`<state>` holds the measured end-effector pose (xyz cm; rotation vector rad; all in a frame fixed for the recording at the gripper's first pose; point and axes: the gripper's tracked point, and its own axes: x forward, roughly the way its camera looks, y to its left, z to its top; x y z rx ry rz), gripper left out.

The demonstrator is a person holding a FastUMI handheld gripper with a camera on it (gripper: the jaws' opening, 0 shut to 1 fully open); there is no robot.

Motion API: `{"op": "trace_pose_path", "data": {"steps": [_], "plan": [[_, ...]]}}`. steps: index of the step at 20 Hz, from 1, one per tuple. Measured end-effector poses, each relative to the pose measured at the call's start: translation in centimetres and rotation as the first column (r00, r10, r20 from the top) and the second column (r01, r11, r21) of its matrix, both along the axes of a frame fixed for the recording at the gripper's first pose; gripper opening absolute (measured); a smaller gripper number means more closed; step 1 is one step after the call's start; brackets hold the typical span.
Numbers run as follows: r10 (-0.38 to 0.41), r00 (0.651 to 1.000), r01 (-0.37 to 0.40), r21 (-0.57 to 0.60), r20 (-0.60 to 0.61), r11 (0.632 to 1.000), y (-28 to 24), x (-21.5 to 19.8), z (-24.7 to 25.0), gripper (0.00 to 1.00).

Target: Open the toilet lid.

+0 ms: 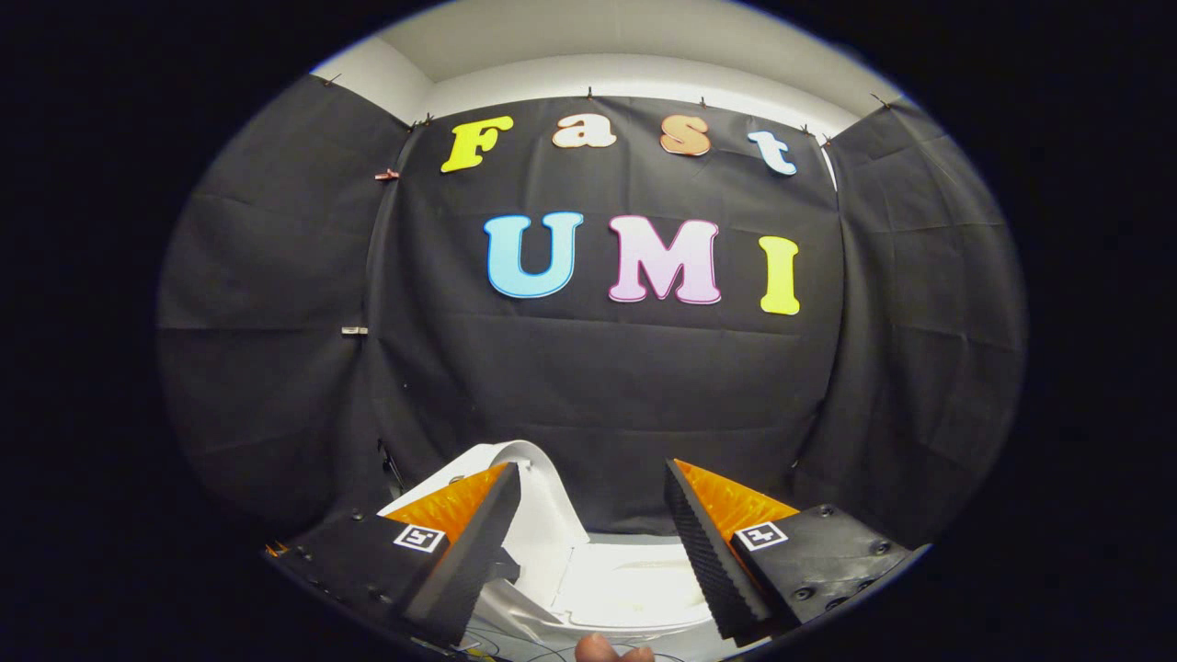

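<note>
— Between the two fingers, what do you make out?

— White porcelain, mostly. The toilet [634,588] sits low down, just beyond the fingertips, and its rim runs across the gap between them. Much of it is cut off: the near part drops out of sight beneath the hand-held gripper [593,487], and both fingers cover its sides.

— And the toilet lid?

— The toilet lid [542,501] is the white curved piece rising behind the tip of the left finger, tilted up and back toward the black cloth wall [607,386]. Its lower half is hidden by that finger (only the rounded top edge and a strip of the inner face are plain), so I cannot tell how it meets the seat.

— Is the hand-held gripper gripping it?

— No. The fingers stand wide apart with nothing pressed between them; the lid lies just beside the left fingertip, and whether it touches is hard to say. The right finger is well apart from it.

— Anything else?

— A fingertip of the person's hand [611,651] pokes in at the very bottom, between the fingers' bases. Thin dark cables [515,648] lie nearby, too blurred to trace.
</note>
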<state>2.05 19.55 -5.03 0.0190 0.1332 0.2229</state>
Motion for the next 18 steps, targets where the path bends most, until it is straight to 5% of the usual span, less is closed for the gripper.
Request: {"op": "trace_pose_path", "data": {"steps": [18], "plan": [[-0.136, 0.989, 0.131, 0.073, 0.063, 0.989, -11.6, -1.3, 3.3, 0.99]]}}
